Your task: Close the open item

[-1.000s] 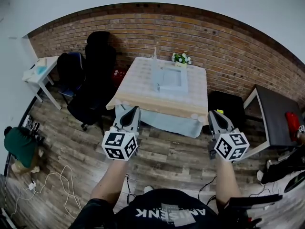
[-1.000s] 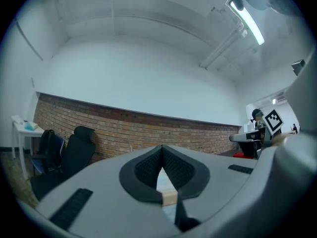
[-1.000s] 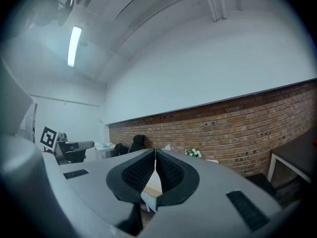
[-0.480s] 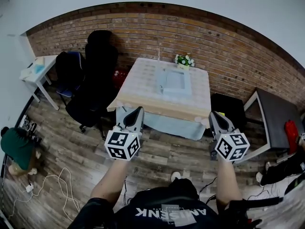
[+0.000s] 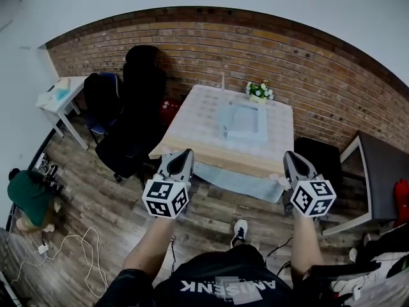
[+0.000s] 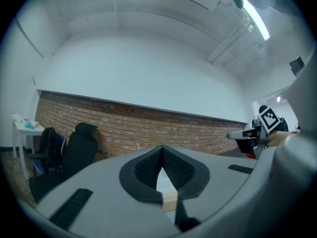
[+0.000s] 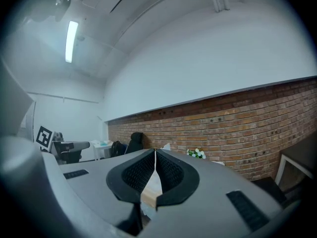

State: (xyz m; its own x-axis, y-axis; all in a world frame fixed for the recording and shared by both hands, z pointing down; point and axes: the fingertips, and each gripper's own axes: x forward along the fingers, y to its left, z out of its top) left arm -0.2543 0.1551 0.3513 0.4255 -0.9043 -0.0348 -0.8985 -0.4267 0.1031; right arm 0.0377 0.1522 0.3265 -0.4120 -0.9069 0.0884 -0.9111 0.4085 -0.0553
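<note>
A pale blue flat item (image 5: 245,121) lies on the table (image 5: 198,117), which wears a checked cloth; at this distance I cannot tell how it stands open. A thin white piece (image 5: 222,81) rises by the table's far edge. Both grippers are held level in front of the table's near edge, well short of the item. My left gripper (image 5: 182,153) is shut and empty, with its pads (image 6: 148,167) meeting in the left gripper view. My right gripper (image 5: 292,155) is likewise shut with nothing in it, pads (image 7: 168,170) together.
A small flower pot (image 5: 259,91) stands at the table's far right corner. Black office chairs (image 5: 131,120) crowd the table's left side. A black box (image 5: 316,151) and a dark table (image 5: 377,168) are on the right. A white side table (image 5: 61,98), a crouched person in green (image 5: 29,196) and floor cables (image 5: 64,248) are at left.
Both grippers have moved forward toward the table, still shut. The table looks nearer and sits further right in the head view. A shoe now shows on the floor below.
</note>
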